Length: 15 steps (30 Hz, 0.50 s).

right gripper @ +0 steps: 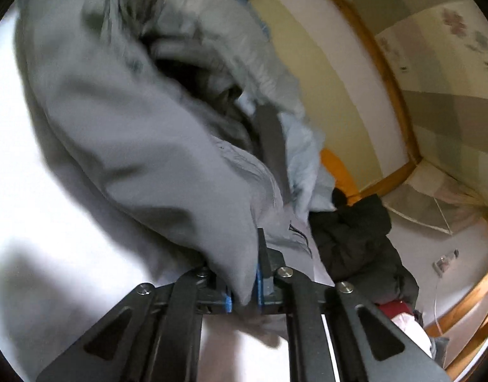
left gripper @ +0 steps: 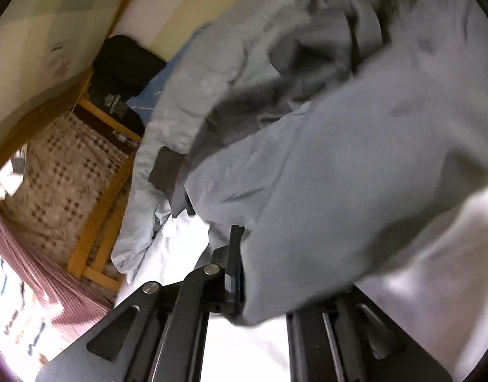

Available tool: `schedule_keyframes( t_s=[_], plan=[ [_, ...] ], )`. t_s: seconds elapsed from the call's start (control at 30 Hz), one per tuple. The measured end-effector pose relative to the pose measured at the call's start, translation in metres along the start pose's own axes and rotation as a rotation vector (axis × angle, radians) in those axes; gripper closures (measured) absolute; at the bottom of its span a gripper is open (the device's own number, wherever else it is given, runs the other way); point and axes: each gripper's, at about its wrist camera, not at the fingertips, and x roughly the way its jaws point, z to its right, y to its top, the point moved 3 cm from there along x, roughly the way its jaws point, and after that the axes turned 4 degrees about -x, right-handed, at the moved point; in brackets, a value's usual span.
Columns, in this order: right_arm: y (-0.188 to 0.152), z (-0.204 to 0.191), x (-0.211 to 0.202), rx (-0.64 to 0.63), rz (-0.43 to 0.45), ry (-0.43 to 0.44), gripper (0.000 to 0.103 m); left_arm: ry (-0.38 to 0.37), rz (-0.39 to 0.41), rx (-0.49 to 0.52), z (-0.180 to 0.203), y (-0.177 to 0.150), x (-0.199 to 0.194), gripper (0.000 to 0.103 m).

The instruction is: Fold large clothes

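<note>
Left wrist view: the left hand-held gripper (left gripper: pixel 240 273) at lower centre is pinched tight on an edge of the grey garment (left gripper: pixel 339 159), which fills the centre and right of the frame over a white bed sheet (left gripper: pixel 244 350); a black bag (left gripper: pixel 123 76) sits upper left. Right wrist view: the right hand-held gripper (right gripper: pixel 244 286) at lower centre likewise clamps a fold of the grey garment (right gripper: pixel 132 159), bunched across the left and centre, with a black jacket (right gripper: pixel 355 238) lying at right.
</note>
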Motion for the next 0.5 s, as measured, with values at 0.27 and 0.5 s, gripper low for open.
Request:
schedule_keyframes(
  t_s=[0.27,0.5],
  plan=[
    [-0.028,0.001,-0.087,0.010,0.027,0.102,0.096,-0.120,-0.039,-0.150,-0.032,-0.045,-0.058,0.098],
    [-0.032,0.005,-0.087,-0.022,-0.068,0.257,0.095,-0.121,-0.145,-0.052,-0.018,-0.050,-0.050,0.093]
  ],
)
